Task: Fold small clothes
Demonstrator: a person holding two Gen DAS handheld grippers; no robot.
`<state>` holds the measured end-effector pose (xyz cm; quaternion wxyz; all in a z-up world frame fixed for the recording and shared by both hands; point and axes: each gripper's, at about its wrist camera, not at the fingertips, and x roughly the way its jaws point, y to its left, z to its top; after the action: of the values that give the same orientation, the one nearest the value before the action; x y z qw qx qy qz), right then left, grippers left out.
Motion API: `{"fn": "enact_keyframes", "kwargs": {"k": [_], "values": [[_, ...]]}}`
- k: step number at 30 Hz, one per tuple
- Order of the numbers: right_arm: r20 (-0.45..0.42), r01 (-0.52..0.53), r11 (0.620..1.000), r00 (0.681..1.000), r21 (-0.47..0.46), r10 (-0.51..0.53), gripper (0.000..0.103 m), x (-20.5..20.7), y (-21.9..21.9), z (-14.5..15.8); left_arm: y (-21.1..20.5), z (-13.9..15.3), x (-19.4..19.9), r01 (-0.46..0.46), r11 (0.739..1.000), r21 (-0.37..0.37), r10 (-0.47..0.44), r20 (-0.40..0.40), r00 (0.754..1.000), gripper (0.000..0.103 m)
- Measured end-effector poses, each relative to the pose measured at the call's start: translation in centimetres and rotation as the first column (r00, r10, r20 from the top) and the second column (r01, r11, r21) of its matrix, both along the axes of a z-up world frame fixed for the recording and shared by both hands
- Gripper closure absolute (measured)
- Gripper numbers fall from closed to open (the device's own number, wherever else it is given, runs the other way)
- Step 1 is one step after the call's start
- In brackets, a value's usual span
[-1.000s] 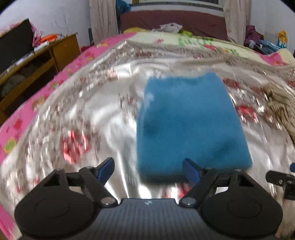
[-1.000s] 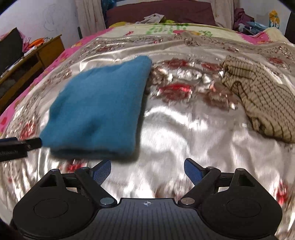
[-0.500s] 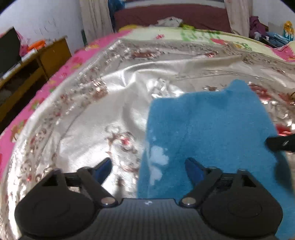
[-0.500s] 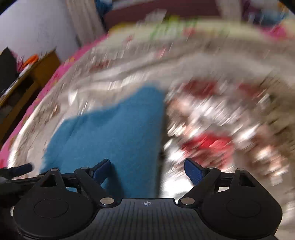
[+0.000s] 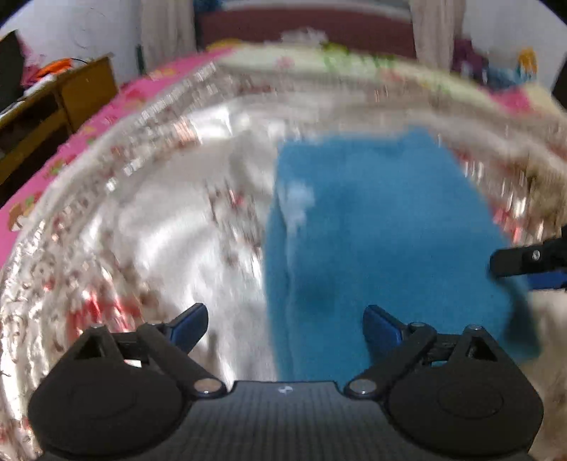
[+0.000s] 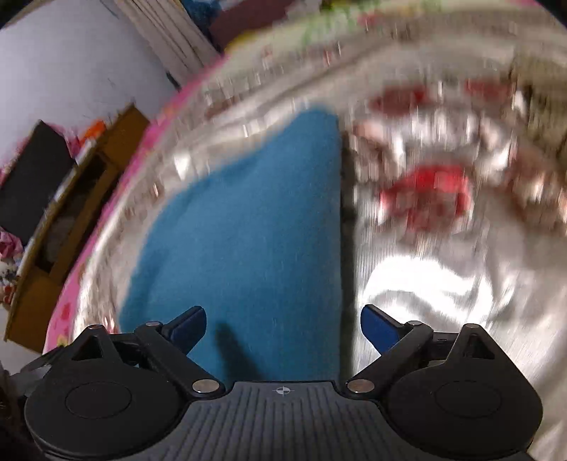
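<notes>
A folded blue fleece garment (image 5: 382, 227) lies flat on the shiny silver bedspread (image 5: 159, 227). My left gripper (image 5: 285, 324) is open and empty, just above the garment's near left edge, one finger over the cloth and one over the bedspread. My right gripper (image 6: 283, 324) is open and empty over the garment's (image 6: 248, 227) near right edge. The right gripper's fingers (image 5: 524, 260) show at the right side of the left wrist view, by the garment's right edge. Both views are blurred.
A wooden cabinet (image 5: 53, 106) stands left of the bed, also in the right wrist view (image 6: 71, 212). A dark headboard (image 5: 304, 28) and curtains are at the far end. A brownish garment (image 6: 545, 117) lies at the right, blurred.
Both grippers came down close over the blue garment from further back. The right gripper has tilted, so its view is rotated. The garment has not visibly moved.
</notes>
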<state>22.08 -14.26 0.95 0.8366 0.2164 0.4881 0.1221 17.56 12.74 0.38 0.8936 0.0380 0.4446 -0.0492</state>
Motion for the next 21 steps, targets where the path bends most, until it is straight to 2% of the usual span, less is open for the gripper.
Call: {"fn": "enact_keyframes", "kwargs": {"k": [2, 7, 10, 14, 16, 20, 21], "values": [[-0.063, -0.022, 1.0, 0.998, -0.007, 0.022, 0.007, 0.3, 0.9, -1.3, -0.2, -0.4, 0.0, 0.005, 1.0, 0.016, -0.005, 0.002, 1.0, 0.003], [-0.023, -0.046, 0.998, 0.999, 0.03, 0.047, 0.007, 0.0, 1.0, -0.9, 0.2, 1.3, -0.4, 0.03, 0.999, -0.024, -0.029, 0.044, 0.999, 0.004], [0.003, -0.041, 0.999, 0.999, 0.009, 0.041, 0.007, 0.2, 0.9, -1.0, 0.5, 1.1, 0.3, 0.025, 0.998, -0.054, -0.023, 0.048, 0.999, 0.004], [-0.05, -0.027, 0.998, 0.998, 0.056, 0.029, 0.003, 1.6, 1.3, -2.8, 0.4, -0.7, 2.1, 0.012, 0.993, -0.116, -0.012, 0.003, 1.0, 0.002], [-0.049, -0.04, 0.998, 0.998, 0.048, 0.043, 0.0, 2.4, 2.4, -3.2, 0.6, -1.4, 2.7, 0.006, 0.99, -0.141, -0.007, -0.012, 1.0, 0.0], [-0.042, -0.052, 0.999, 0.998, 0.016, 0.053, 0.0, 2.6, 3.5, -3.2, 1.5, -1.8, 2.7, -0.016, 0.979, -0.203, 0.007, -0.044, 0.999, 0.0], [-0.037, -0.054, 0.998, 0.998, 0.024, 0.055, 0.003, 2.3, 3.4, -3.2, 1.4, -1.8, 2.4, -0.01, 0.978, -0.208, 0.002, -0.043, 0.999, 0.005]]}}
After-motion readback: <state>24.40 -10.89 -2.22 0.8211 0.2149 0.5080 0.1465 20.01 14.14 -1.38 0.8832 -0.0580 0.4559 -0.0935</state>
